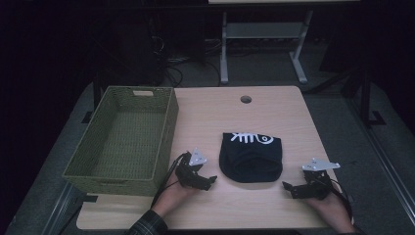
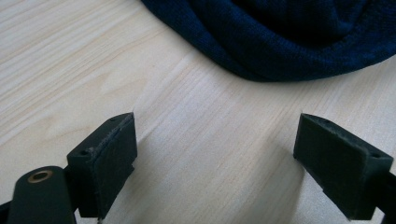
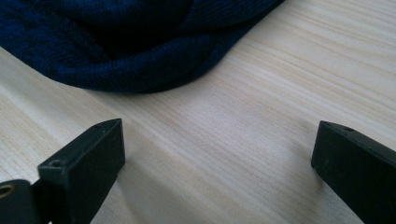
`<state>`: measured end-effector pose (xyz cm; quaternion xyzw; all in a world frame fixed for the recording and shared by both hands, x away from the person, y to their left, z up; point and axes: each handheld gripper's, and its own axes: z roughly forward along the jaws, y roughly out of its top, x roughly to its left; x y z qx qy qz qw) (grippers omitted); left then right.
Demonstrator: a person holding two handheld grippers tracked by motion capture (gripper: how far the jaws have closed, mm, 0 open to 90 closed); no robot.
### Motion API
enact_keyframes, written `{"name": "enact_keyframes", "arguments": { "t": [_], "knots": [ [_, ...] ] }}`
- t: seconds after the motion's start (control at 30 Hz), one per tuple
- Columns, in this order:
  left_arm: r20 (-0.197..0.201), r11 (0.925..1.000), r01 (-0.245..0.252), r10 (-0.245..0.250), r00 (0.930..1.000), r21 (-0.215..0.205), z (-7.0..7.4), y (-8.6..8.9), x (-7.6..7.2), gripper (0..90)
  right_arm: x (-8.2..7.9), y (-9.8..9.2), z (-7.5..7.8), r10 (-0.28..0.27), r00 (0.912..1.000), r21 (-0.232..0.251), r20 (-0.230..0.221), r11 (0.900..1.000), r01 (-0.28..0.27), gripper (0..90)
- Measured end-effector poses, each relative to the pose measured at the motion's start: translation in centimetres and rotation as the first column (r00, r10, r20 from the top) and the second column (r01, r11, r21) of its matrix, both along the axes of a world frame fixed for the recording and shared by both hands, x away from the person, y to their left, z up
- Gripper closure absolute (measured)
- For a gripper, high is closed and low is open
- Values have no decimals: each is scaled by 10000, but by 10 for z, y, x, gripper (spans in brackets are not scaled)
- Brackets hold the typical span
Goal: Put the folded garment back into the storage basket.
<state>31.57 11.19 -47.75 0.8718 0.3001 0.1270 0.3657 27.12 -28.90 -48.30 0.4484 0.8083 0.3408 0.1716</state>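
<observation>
Jaws gape either side of folded dark garment (image 1: 250,157), untouched.

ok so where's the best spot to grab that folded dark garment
Probably its rounded near edge, where the folds stack into a thick roll. Come in low from both sides: the left claw and right claw are open, flanking it. The flat printed far part offers less to pinch.

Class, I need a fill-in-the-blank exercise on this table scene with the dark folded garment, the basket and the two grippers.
1. The dark folded garment lies between the left gripper and the ____ gripper.
2. The green woven basket holds ____.
3. Both grippers' jaws stand ____.
4. The garment bears a ____ fish-skeleton print.

Missing words: right; nothing; open; white
</observation>
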Motion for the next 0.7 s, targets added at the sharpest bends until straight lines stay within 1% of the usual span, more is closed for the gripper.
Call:
{"name": "enact_keyframes", "arguments": {
  "t": [0.1, 0.13, 0.17, 0.2, 0.23, 0.27, 0.3, 0.33, 0.37, 0.4, 0.43, 0.47, 0.5, 0.53, 0.6, 0.63, 0.67, 0.7],
  "knots": [
    [2, 10000, 4, -4, 10000, 7, 0, 0, 0, 123, 0, -1, 0, 59, 10000, 52, 66, 10000, -60, 66],
    [5, 10000, 9, -9, 10000, 9, 0, 0, 0, 123, 0, -1, 0, 59, 10000, 52, 66, 10000, -60, 66],
    [4, 10000, 23, -23, 10000, -1, 0, 0, 0, 123, 0, -2, 1, 71, 10000, 47, 51, 10000, -72, 109],
    [1, 10000, 25, -25, 10000, 4, 0, 0, 0, 123, 0, -4, 4, 121, 9999, 77, 82, 9999, -122, 196],
    [6, 10000, 30, -30, 10000, -1, 0, 0, 0, 123, 0, -4, 4, 121, 9999, 77, 82, 9999, -122, 196],
    [9, 10000, 42, -42, 10000, -7, 0, 0, 0, 123, 1, -6, 6, 27, 10000, 196, -74, 9998, -26, 250],
    [8, 10000, 47, -47, 10000, -3, 0, 0, 0, 123, 1, -7, 7, 34, 10000, 281, -89, 9996, -31, 281],
    [8, 10000, 47, -47, 10000, -3, 0, 0, 0, 123, 1, -7, 7, 34, 10000, 281, -89, 9996, -31, 281],
    [10, 10000, 80, -80, 10000, -8, 0, 0, 1, 123, 1, -8, 9, 12, 10000, 319, -33, 9995, -11, 312],
    [16, 9999, 111, -111, 9999, -5, 0, 1, 1, 123, 3, -11, 15, -13, 10000, 523, -49, 9986, 16, 429],
    [16, 9999, 111, -111, 9999, -5, 0, 1, 1, 123, 3, -11, 15, -13, 10000, 523, -49, 9986, 16, 429],
    [14, 9999, 135, -135, 9999, -6, 0, 1, 1, 123, 4, -11, 17, 50, 10000, 590, -27, 9982, -48, 469],
    [19, 9999, 146, -146, 9999, 20, 0, 2, 1, 123, 7, -12, 24, 37, 10000, 756, 72, 9971, -42, 591],
    [19, 9999, 146, -146, 9999, 20, 0, 2, 1, 124, 7, -12, 24, 37, 10000, 756, 72, 9971, -42, 591],
    [-33, 9999, 106, -106, 9999, 85, 1, 2, 0, 124, 11, -12, 29, 147, 9998, 777, 162, 9969, -159, 683],
    [-64, 9999, 98, -97, 9999, 113, 1, 2, 0, 125, 14, -10, 32, 227, 9996, 849, 141, 9961, -238, 751],
    [-105, 9998, 91, -89, 9999, 177, 2, 2, 0, 125, 14, -10, 32, 227, 9996, 849, 141, 9961, -238, 751],
    [-101, 9998, 66, -64, 9999, 192, 2, 2, 0, 125, 16, -9, 33, 264, 9996, 870, 121, 9958, -274, 787]
  ]
}}
